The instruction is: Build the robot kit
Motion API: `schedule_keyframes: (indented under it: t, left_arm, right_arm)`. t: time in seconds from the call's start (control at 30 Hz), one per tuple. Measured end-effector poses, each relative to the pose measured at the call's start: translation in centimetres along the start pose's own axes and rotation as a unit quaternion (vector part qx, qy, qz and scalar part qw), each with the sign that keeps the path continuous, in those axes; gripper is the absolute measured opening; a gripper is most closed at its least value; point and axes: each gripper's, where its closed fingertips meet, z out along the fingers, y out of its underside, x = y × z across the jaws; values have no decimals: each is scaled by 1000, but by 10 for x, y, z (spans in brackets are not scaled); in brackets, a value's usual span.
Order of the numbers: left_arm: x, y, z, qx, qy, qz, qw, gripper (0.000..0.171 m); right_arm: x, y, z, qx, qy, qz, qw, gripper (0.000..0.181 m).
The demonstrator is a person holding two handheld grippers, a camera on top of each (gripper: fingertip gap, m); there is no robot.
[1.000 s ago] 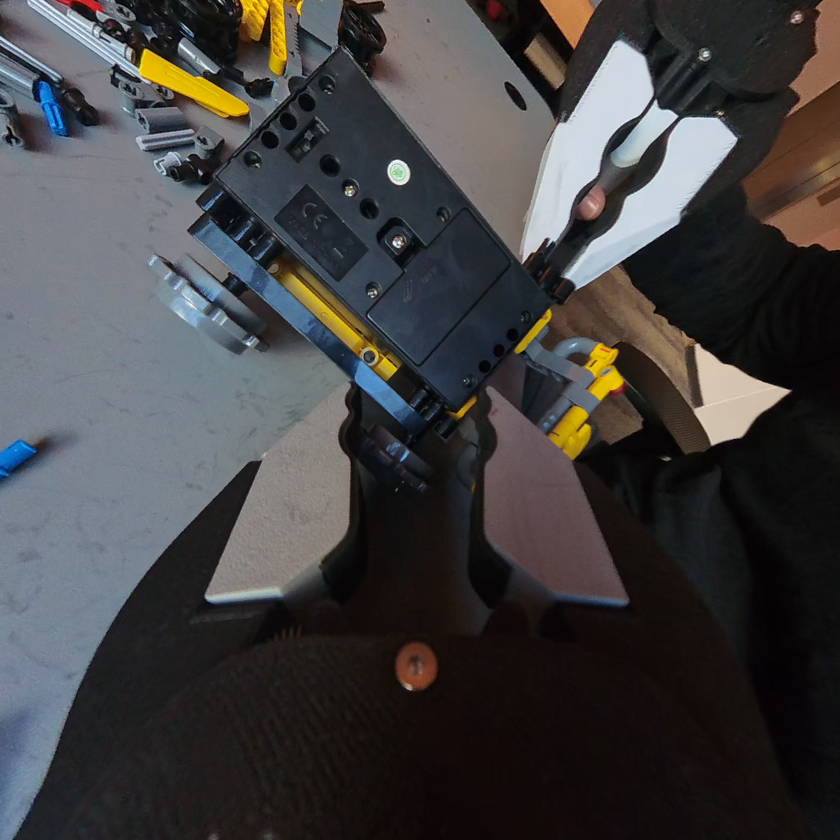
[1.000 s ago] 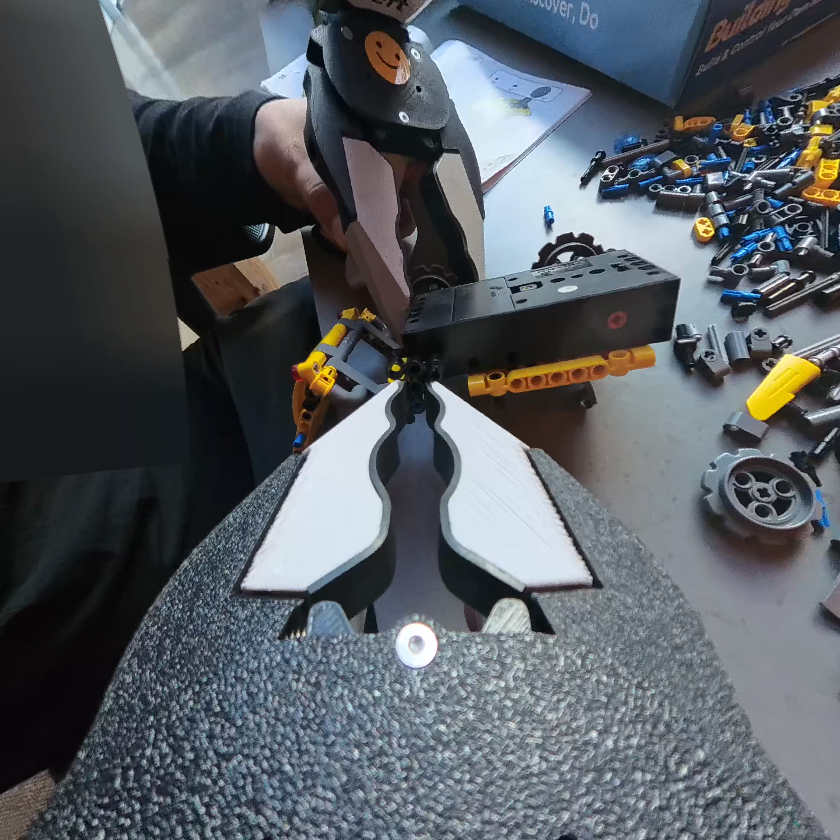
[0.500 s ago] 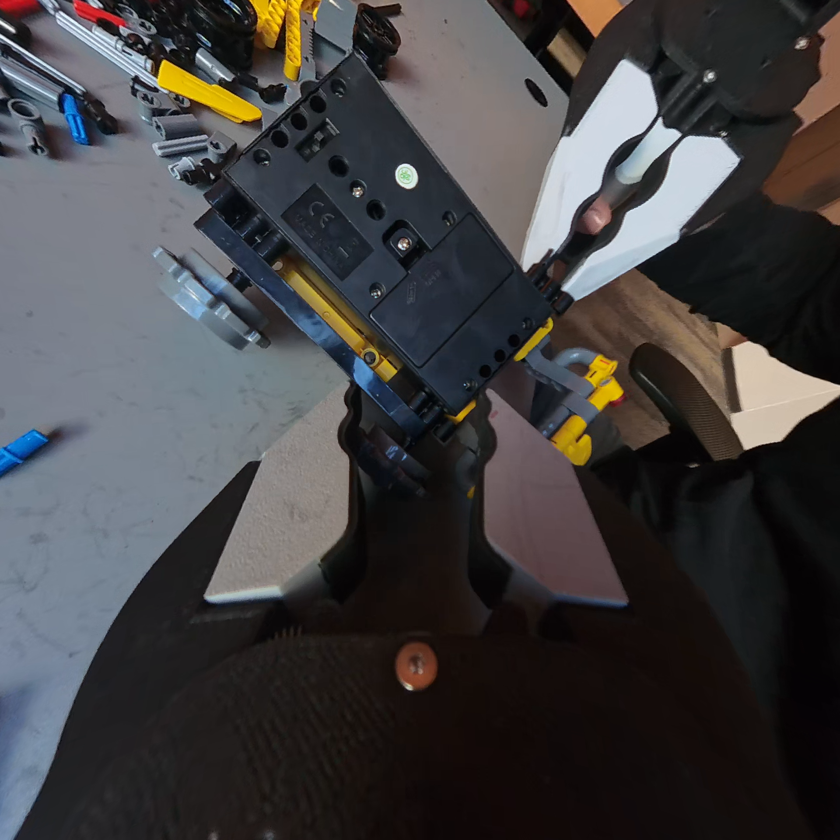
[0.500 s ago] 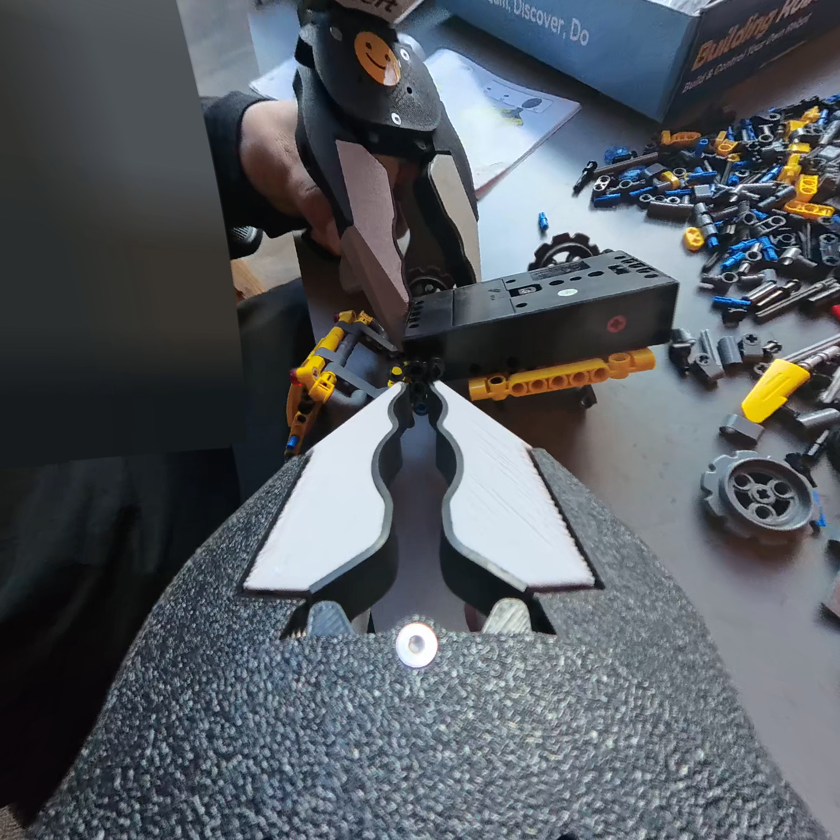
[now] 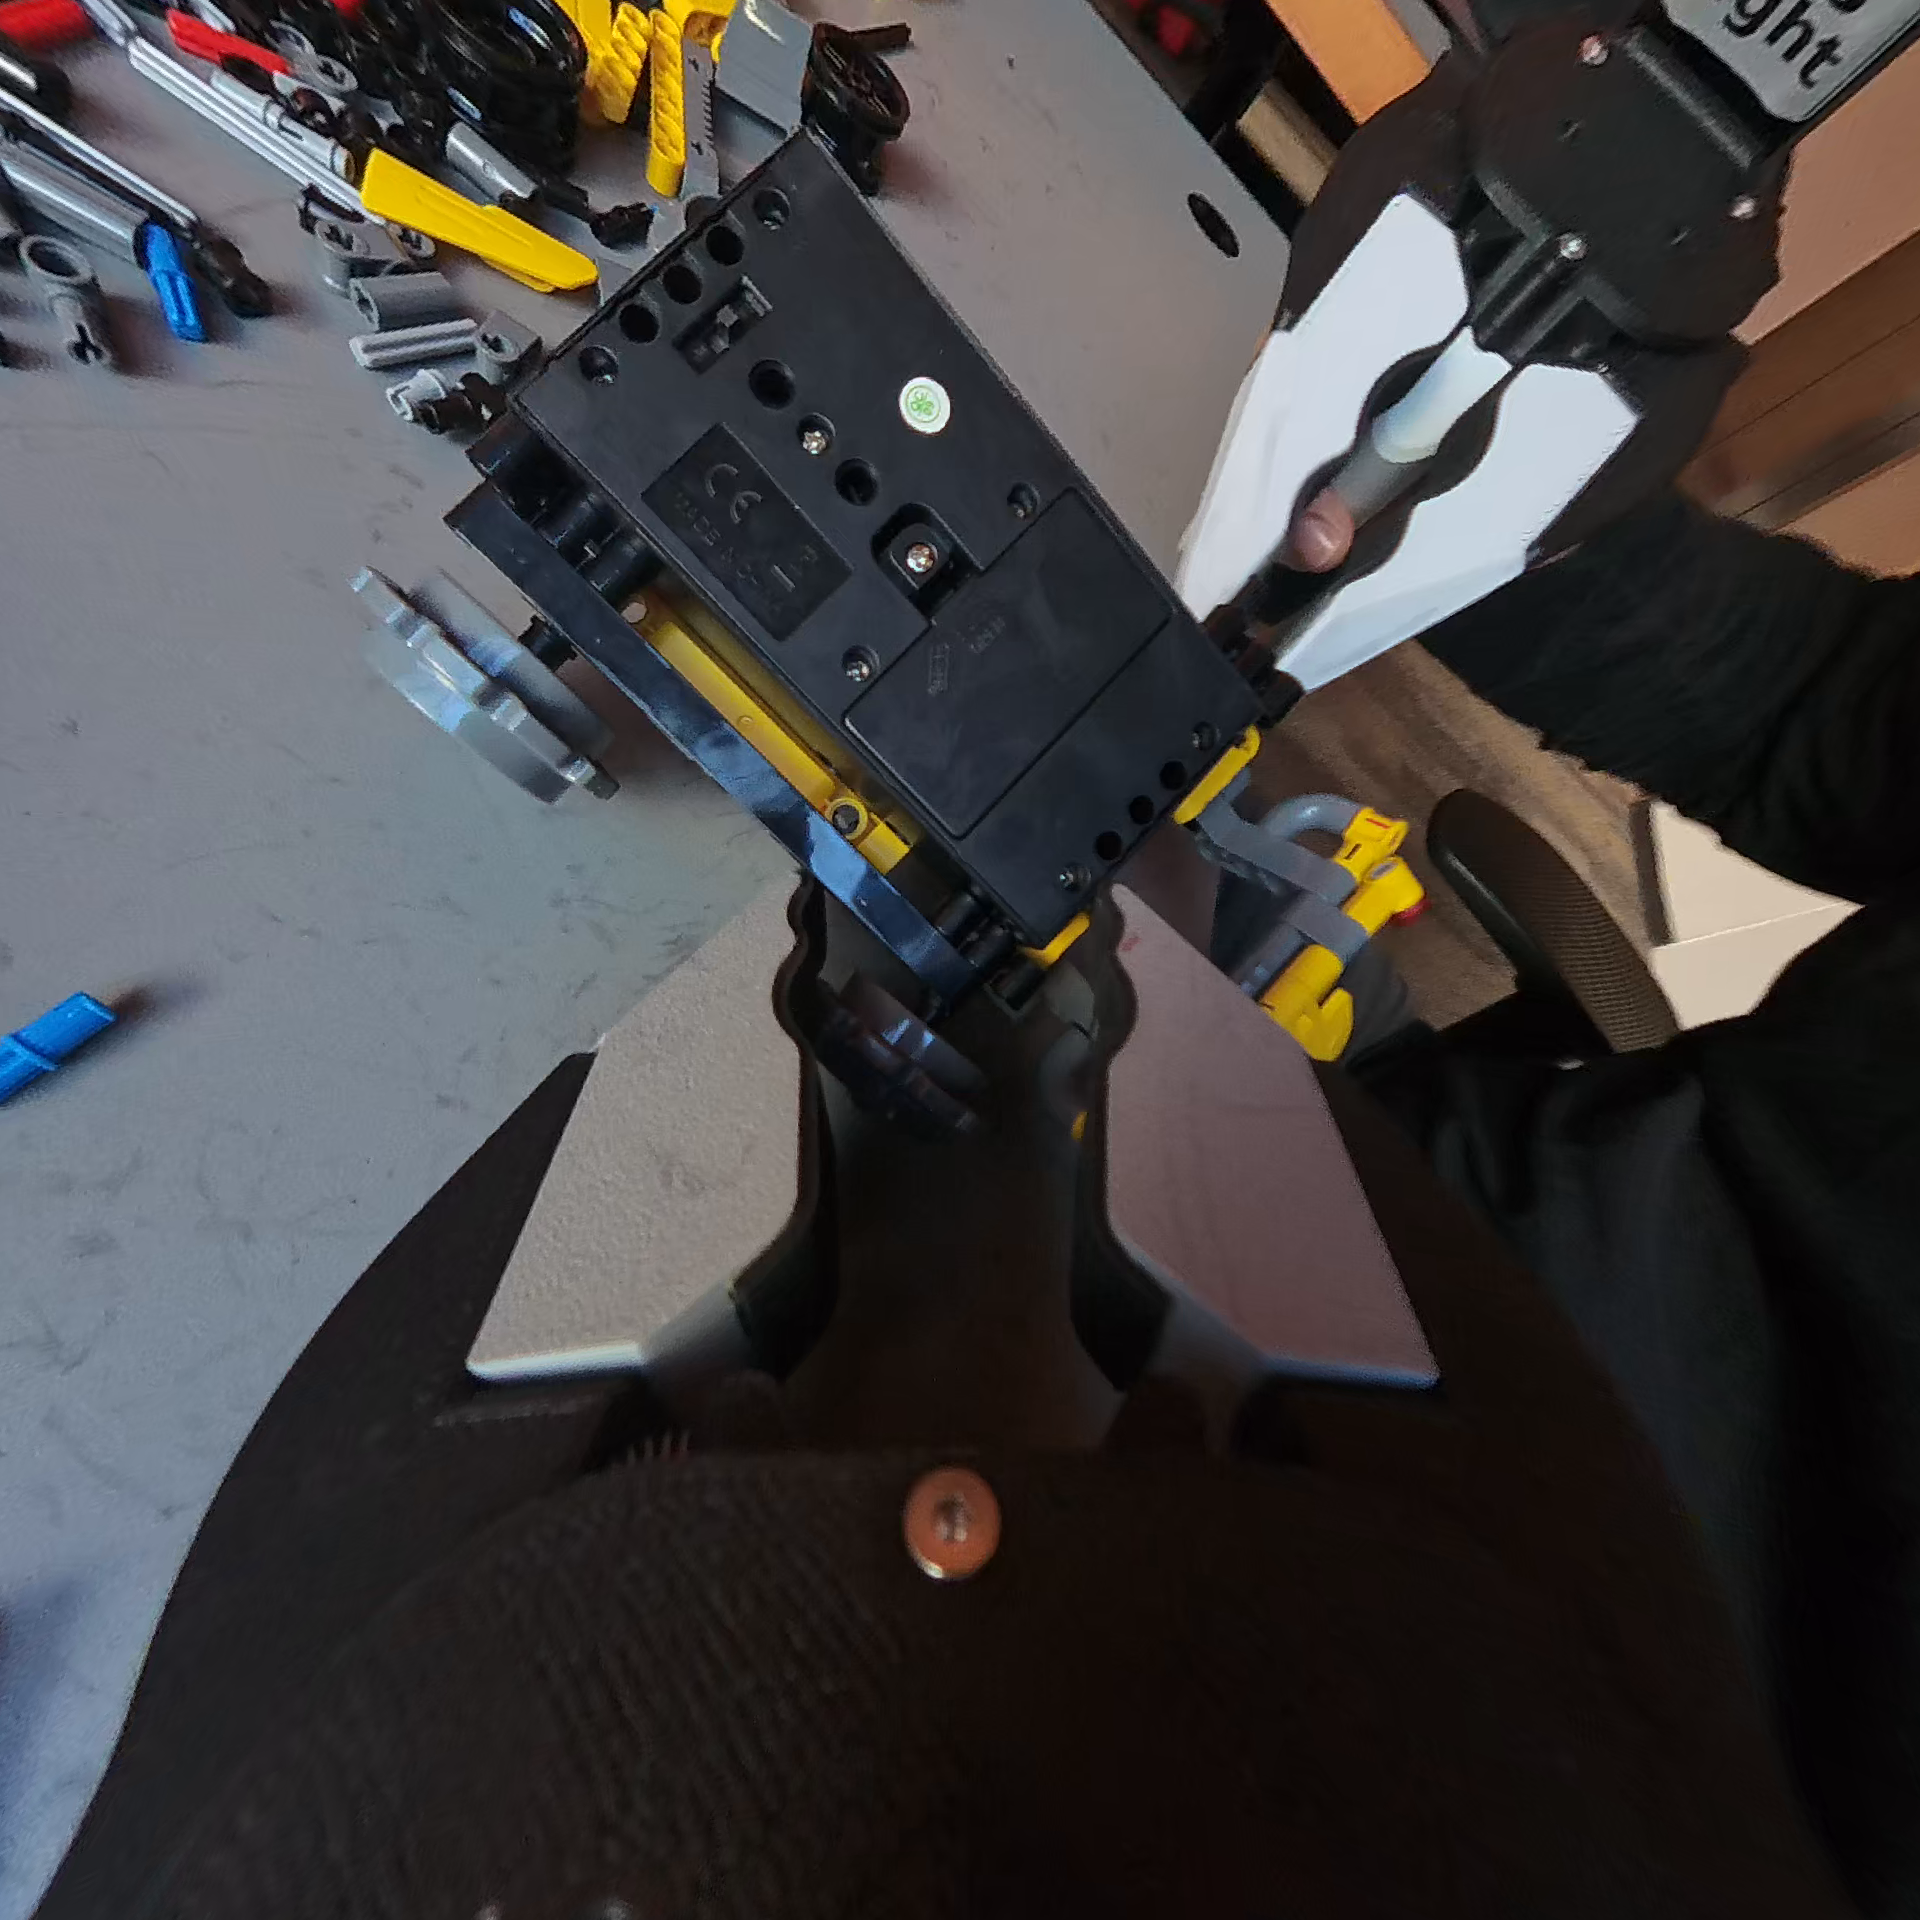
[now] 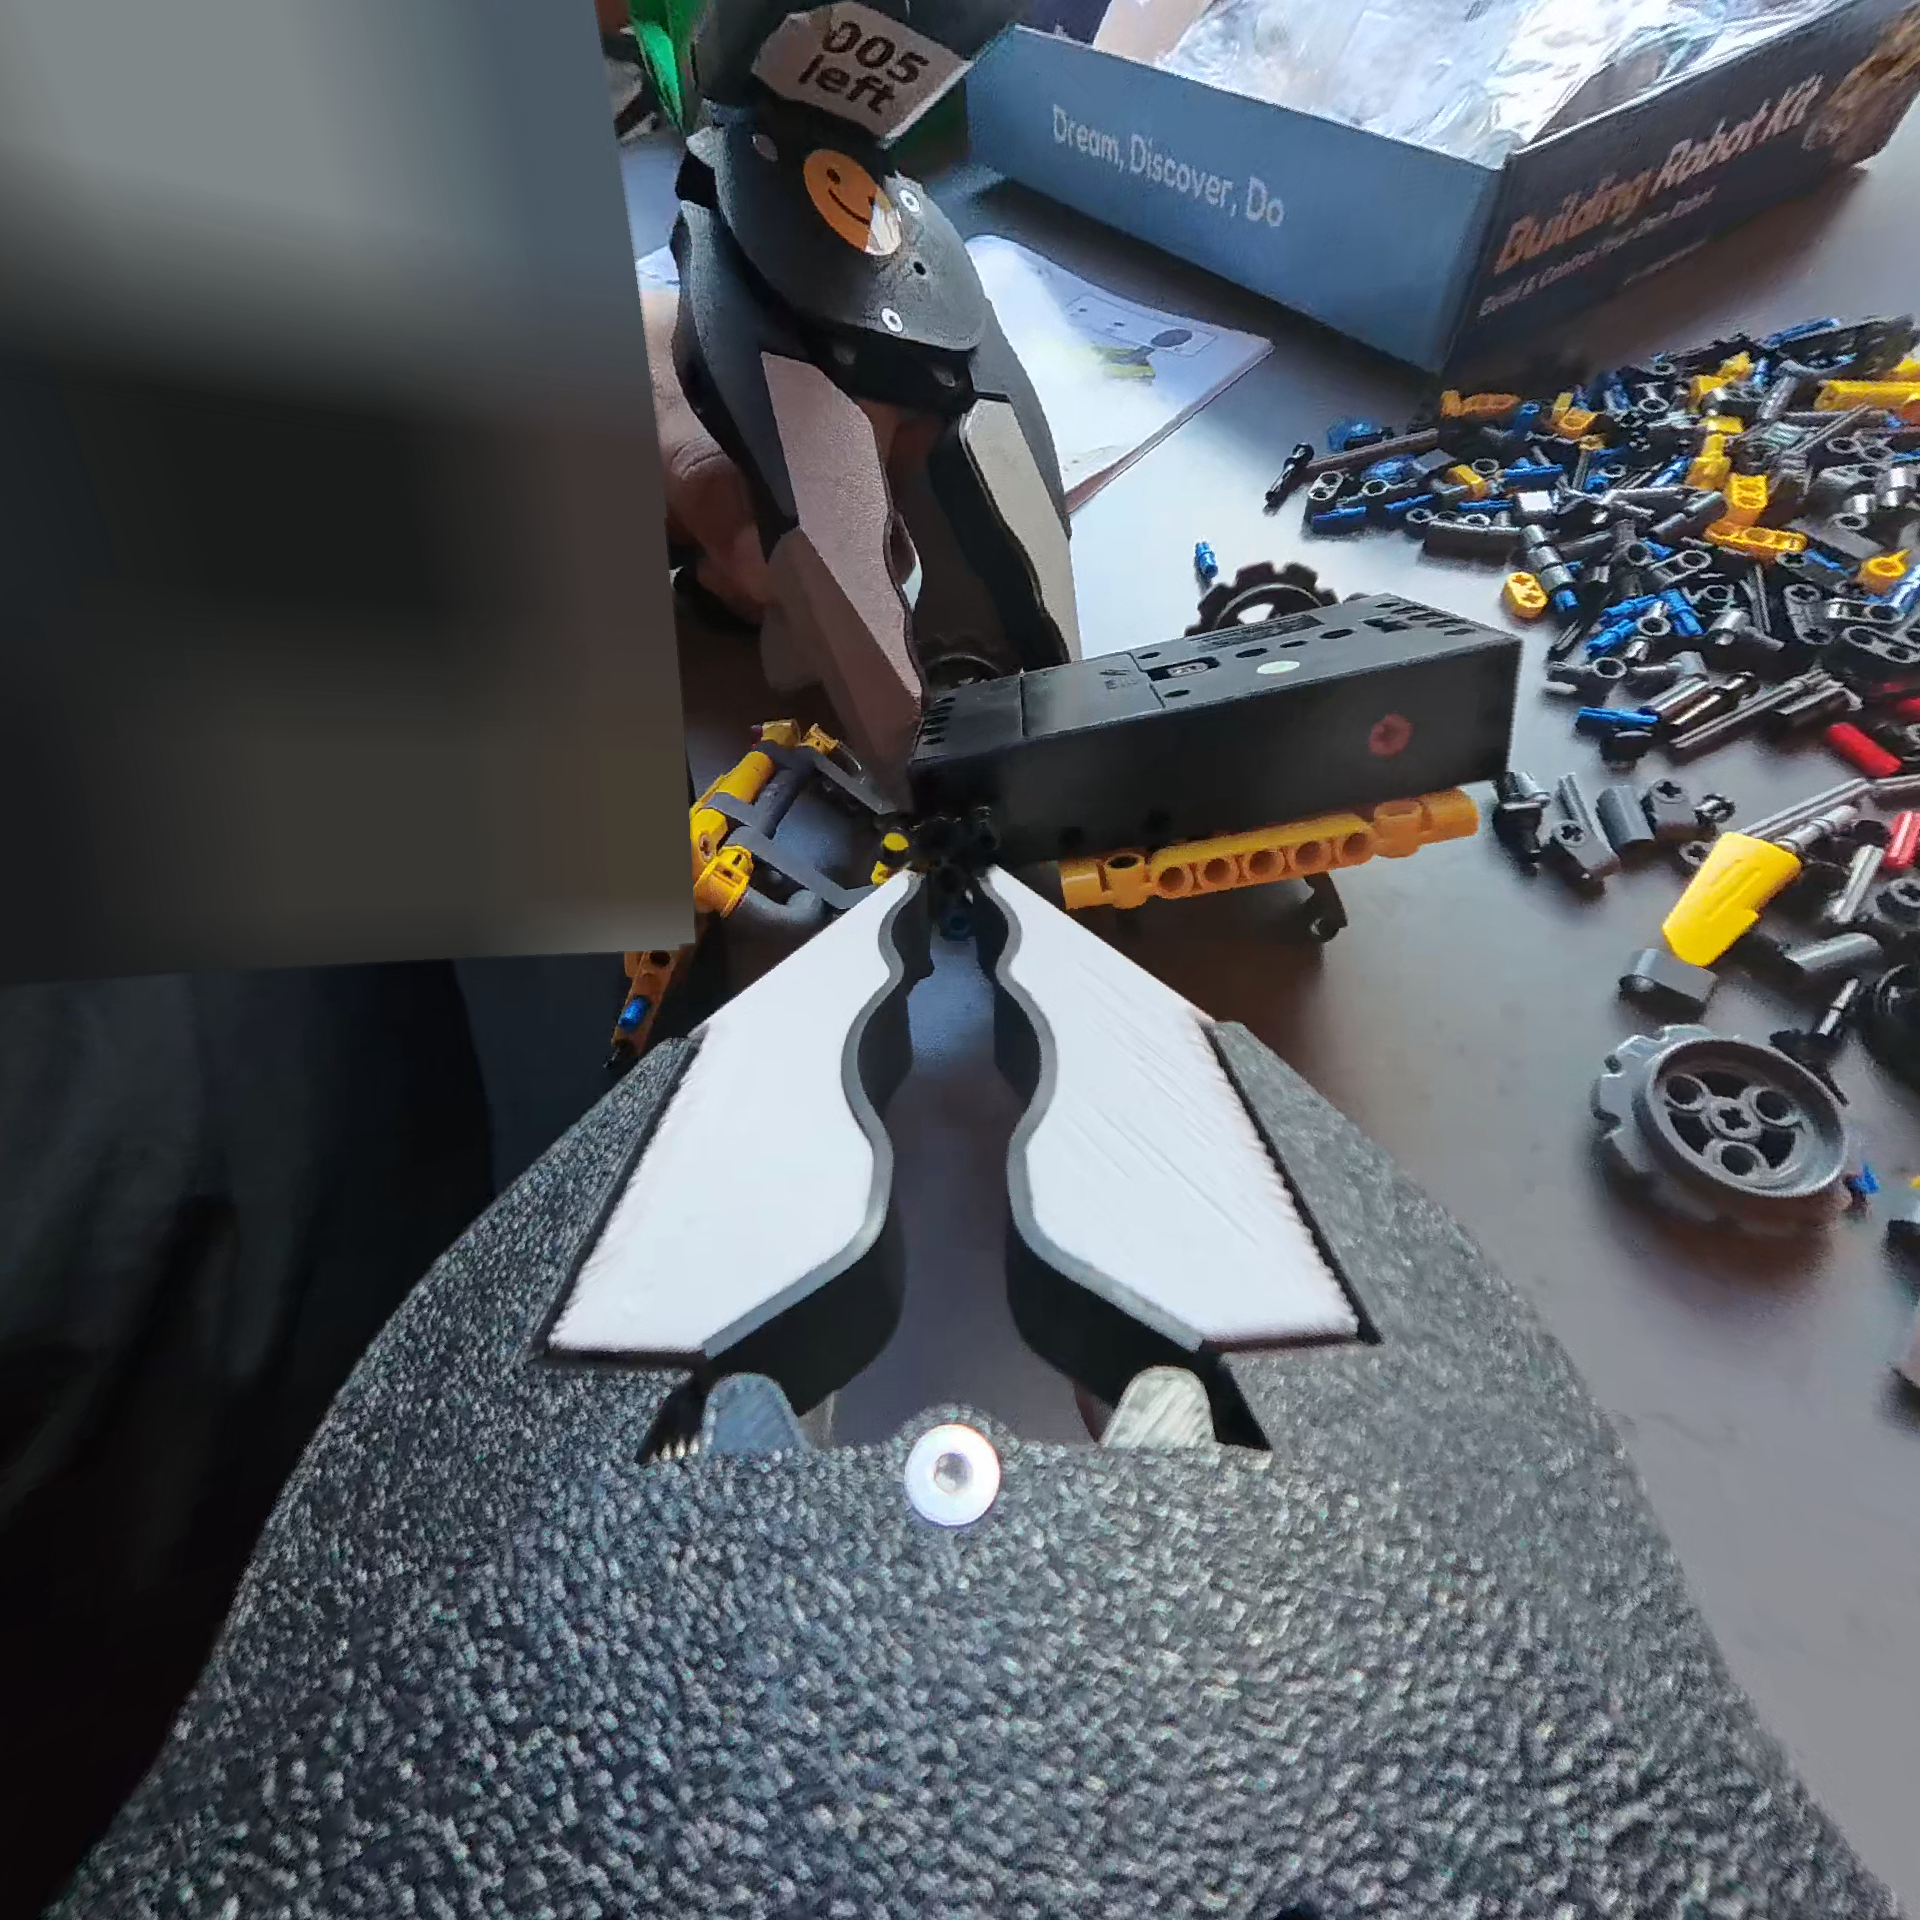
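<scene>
Above the grey table (image 5: pixel 260 935), left gripper (image 5: pixel 951 956) fingers pinch the near end of a black rectangular battery box with yellow beams (image 5: pixel 862 540). Right gripper (image 6: pixel 948 894) fingers pinch small black pins at its corner. Loose plastic parts (image 6: pixel 1662 540) scattered nearby.

We record a flat grey table (image 5: pixel 260 935) with a scuffed surface. Directly on it lie a heap of small blue, black and yellow plastic building parts (image 6: pixel 1683 520), a dark grey toothed wheel (image 6: pixel 1725 1127), a blue cardboard box (image 6: pixel 1351 187) and an open paper booklet (image 6: pixel 1122 353).
</scene>
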Motion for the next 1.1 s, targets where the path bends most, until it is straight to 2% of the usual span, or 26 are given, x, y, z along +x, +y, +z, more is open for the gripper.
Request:
schedule_keyframes:
  t: [0.27, 0.37, 0.43, 0.53, 0.63, 0.7, 0.77, 0.83, 0.93, 1.1]
  left_arm:
    - [0, -2, -2, 6, 38, -44, 998, 47]
    - [1, -7, -5, 21, 58, -63, 996, 47]
    - [1, -8, -8, 28, 67, -71, 995, 47]
    - [1, -8, -8, 28, 68, -73, 995, 47]
    - [1, -7, -7, 24, 65, -68, 995, 47]
    - [2, -6, -8, 20, 70, -66, 995, 47]
    - [3, -5, -8, 19, 74, -68, 995, 47]
    - [5, -6, -9, 19, 85, -70, 994, 47]
    - [5, -7, -10, 24, 91, -75, 993, 47]
    - [4, -10, -11, 37, 81, -70, 994, 47]
  right_arm:
    - [6, -1, -11, -9, 3, -1, 1000, 23]
    - [3, -3, -13, -1, 8, -20, 1000, 37]
    - [0, -2, -12, 1, 25, -50, 998, 37]
    - [0, -14, -16, 33, 53, -74, 995, 19]
    - [4, -22, -18, 47, 47, -45, 997, 18]
    - [6, -10, -15, 20, 29, -10, 999, 24]
    - [7, 0, -14, 9, 16, 19, 1000, 23]
    - [3, 1, -13, 23, -8, 46, 999, 16]
    - [-10, -7, -9, 61, -53, 72, 994, 16]
    - [-5, -19, -9, 95, -44, 123, 987, 33]
